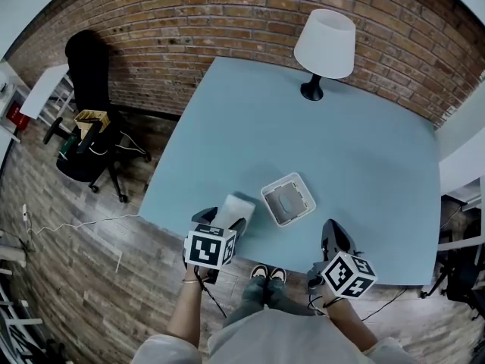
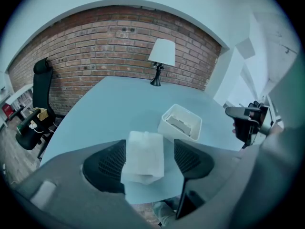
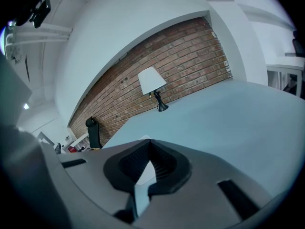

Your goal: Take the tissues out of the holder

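A white pack of tissues (image 1: 236,206) lies flat on the light blue table (image 1: 303,135), just left of the white square holder (image 1: 277,182). My left gripper (image 1: 223,221) hovers over the pack's near end. In the left gripper view the tissues (image 2: 143,151) sit between the wide-apart jaws of the left gripper (image 2: 150,157). The right pad (image 2: 190,159) stands clear of them, so the gripper is open. The holder (image 2: 170,128) has something greyish inside. My right gripper (image 1: 334,235) rests near the table's front edge, right of the holder, with its jaws together and nothing in the right gripper (image 3: 150,147).
A black lamp with a white shade (image 1: 324,45) stands at the table's far side. A black office chair (image 1: 87,105) sits on the wooden floor to the left. The person's shoes (image 1: 267,272) show just beyond the table's near edge.
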